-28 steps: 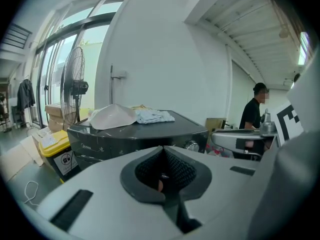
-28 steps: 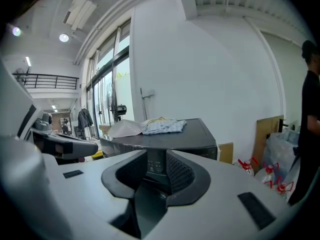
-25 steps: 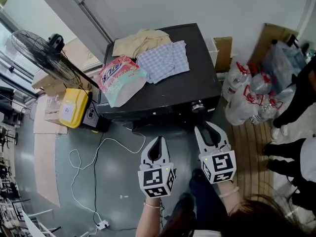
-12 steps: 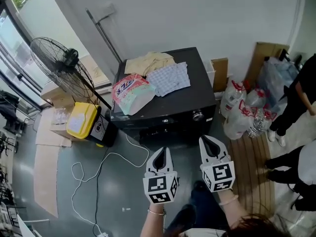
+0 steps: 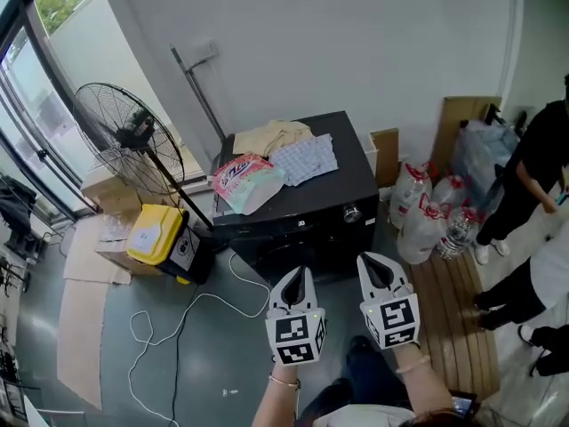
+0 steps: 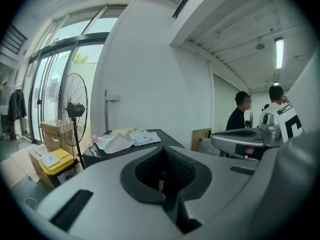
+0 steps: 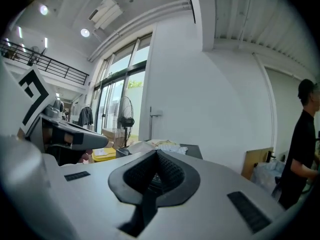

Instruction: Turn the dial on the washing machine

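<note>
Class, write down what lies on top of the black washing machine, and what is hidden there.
On the washing machine lie a pink-and-white bag, a blue checked cloth and a beige garment. Whatever is beneath them is covered.

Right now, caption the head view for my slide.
Left gripper shut, right gripper just closed, both short of the washing machine dial.

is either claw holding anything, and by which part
Nothing is held: the left claw is shut and empty; the right claw has just closed on nothing.
</note>
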